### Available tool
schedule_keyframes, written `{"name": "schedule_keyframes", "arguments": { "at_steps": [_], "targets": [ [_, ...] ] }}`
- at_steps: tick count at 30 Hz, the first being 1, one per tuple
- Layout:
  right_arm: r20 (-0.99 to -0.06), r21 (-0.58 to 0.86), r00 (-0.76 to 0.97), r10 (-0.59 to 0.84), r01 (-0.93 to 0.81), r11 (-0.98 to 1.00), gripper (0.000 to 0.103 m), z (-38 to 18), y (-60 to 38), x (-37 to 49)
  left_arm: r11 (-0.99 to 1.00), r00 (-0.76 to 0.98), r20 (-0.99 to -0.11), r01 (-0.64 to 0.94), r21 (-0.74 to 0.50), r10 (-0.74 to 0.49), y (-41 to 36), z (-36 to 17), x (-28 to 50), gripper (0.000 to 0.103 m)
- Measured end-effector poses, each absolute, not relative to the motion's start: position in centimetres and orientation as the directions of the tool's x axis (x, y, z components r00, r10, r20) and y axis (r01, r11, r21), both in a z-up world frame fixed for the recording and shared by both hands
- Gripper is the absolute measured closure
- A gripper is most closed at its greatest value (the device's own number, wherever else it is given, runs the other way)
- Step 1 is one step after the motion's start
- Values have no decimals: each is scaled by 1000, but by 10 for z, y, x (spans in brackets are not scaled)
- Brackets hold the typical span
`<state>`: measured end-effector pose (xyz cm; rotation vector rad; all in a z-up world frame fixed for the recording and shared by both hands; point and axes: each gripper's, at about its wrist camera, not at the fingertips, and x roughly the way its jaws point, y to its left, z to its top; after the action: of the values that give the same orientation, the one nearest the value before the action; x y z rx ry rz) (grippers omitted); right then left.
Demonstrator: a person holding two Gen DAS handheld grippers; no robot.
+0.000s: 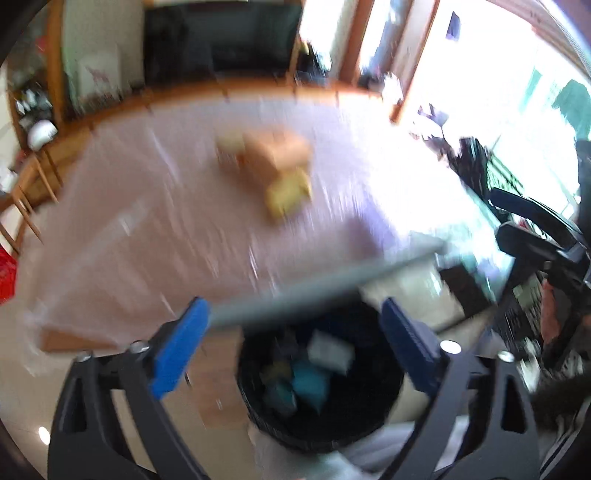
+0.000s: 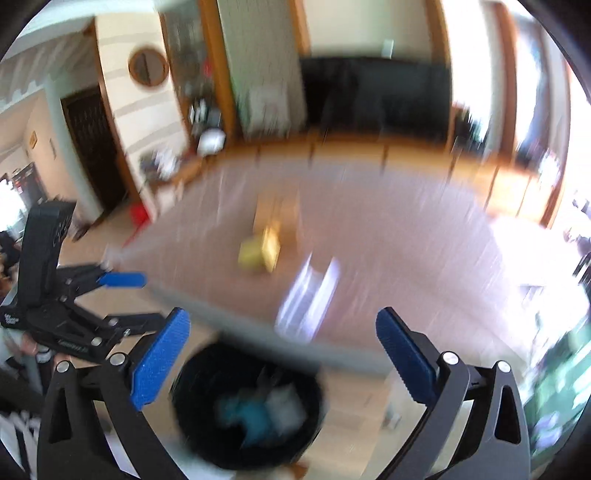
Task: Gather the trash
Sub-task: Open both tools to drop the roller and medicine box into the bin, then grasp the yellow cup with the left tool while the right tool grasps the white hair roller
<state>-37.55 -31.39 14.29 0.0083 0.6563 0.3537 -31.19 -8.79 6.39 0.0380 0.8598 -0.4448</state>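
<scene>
A black trash bin (image 1: 321, 384) stands on the floor below the table edge and holds teal and white scraps; it also shows in the right wrist view (image 2: 247, 402). My left gripper (image 1: 295, 339) is open and empty above the bin. My right gripper (image 2: 284, 354) is open and empty, just above and right of the bin. On the pink-covered table (image 1: 184, 229) lie a brown box (image 1: 277, 151) and a yellow piece (image 1: 288, 192); the right wrist view shows the yellow piece (image 2: 258, 251) and a white-blue wrapper (image 2: 308, 295). Both views are motion-blurred.
The left gripper body (image 2: 55, 295) shows at the left of the right wrist view. A wooden bench runs along the table's far side (image 2: 369, 147). Wooden chairs (image 1: 26, 192) stand left. A dark cabinet (image 1: 221, 33) stands behind. Dark equipment (image 1: 535, 240) is at the right.
</scene>
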Motion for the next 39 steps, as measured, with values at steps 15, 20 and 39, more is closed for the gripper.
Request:
{"name": "schedule_keyframes", "arguments": {
  "at_steps": [15, 20, 39],
  "targets": [
    [-786, 292, 553, 277, -63, 954, 5, 97, -317, -285, 869, 612, -733, 491, 61, -295, -120, 69, -249, 2],
    [-829, 275, 502, 248, -20, 961, 7, 77, -306, -276, 822, 540, -771, 569, 39, -338, -128, 52, -232, 2],
    [-865, 297, 444, 233, 79, 951, 31, 44, -288, -242, 665, 378, -836, 747, 21, -398, -155, 24, -203, 22]
  ]
}}
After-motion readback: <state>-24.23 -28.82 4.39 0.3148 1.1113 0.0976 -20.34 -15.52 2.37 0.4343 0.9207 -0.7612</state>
